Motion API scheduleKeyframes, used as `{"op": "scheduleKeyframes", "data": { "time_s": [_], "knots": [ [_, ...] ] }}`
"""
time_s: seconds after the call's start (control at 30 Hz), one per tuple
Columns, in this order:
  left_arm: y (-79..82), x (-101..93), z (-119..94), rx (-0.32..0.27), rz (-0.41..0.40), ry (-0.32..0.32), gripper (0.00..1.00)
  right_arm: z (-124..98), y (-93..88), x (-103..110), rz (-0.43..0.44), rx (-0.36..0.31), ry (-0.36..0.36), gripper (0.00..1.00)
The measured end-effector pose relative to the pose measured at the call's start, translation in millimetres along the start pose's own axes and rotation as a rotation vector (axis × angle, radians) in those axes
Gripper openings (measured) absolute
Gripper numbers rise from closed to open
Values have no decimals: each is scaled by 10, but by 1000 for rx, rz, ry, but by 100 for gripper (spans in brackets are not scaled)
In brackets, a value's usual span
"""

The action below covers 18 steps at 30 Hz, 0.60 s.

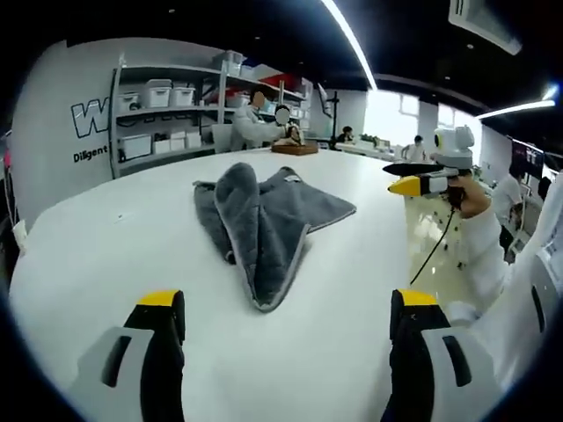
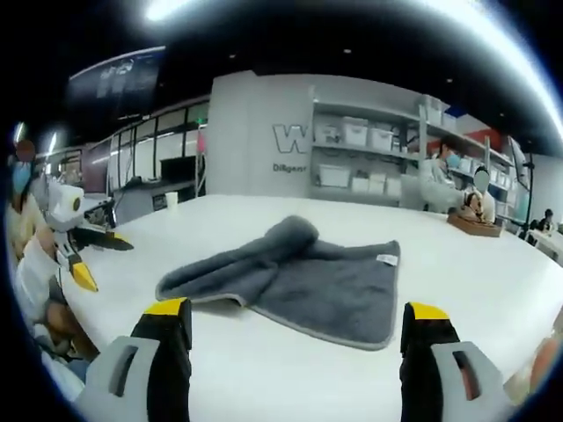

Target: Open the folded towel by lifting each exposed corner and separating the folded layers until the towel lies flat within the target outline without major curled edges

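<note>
In the left gripper view the left gripper (image 1: 286, 338) has its two jaws spread wide apart, black with yellow tips and grey plastic housings, hovering over the bench (image 1: 106, 255) and grasping nothing. Straight ahead of the jaws, well apart from their tips, lies the towel (image 1: 264, 220): a grey, plush, fuzzy cloth with a paler stitched hem, bunched into a rounded hump at its far middle, with one long folded flap running back toward the jaws and a flatter layer fanning to the right. A small white label (image 1: 291, 178) sits on that flatter layer. The bench is smooth, white and glossy, with a rounded edge. Off to the right, beyond the bench edge, the other gripper (image 1: 420, 178) is held up in a hand (image 1: 471, 195), its yellow-tipped jaws standing a little apart and empty.

In the right gripper view the right gripper (image 2: 297, 338) shows its jaws wide apart above the bench, touching nothing. The towel lies just ahead between them, a thick roll on its left, a flat sheet on its right. Farther off, metal shelves (image 2: 374, 158) carry white plastic bins, and a person (image 2: 437, 186) sits near them.
</note>
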State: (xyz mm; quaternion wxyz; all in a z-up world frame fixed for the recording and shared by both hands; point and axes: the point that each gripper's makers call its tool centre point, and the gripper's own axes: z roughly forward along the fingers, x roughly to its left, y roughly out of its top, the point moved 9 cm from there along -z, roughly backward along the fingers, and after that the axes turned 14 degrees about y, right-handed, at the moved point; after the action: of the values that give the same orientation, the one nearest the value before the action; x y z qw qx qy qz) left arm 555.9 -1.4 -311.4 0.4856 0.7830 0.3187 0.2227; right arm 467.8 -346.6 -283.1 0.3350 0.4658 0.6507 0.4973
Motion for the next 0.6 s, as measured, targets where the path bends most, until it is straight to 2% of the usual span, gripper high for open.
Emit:
{"op": "scheduleKeyframes", "data": {
  "time_s": [0.13, 0.2, 0.27, 0.43, 0.5, 0.53, 0.6],
  "knots": [
    [123, -2, 211, 18, 18, -40, 96, -23, -7, -19, -19, 18, -7, 99],
    [182, 10, 334, 22, -29, -78, 96, -27, -10, -25, -22, 19, -8, 99],
    [244, 70, 489, 17, -55, -90, 96, -30, -3, -30, -20, 12, -2, 99],
    [382, 192, 794, 7, -70, -99, 97, -46, 15, -34, -17, -5, 11, 99],
    [467, 260, 981, 2, -79, -108, 99, -48, 16, -37, -14, -8, 11, 99],
    [499, 285, 1064, 2, -81, -105, 99, -47, 15, -38, -14, -9, 12, 99],
    [545, 364, 1224, 25, -33, -53, 99, -43, 10, -40, -12, -9, 16, 99]
  ]
}}
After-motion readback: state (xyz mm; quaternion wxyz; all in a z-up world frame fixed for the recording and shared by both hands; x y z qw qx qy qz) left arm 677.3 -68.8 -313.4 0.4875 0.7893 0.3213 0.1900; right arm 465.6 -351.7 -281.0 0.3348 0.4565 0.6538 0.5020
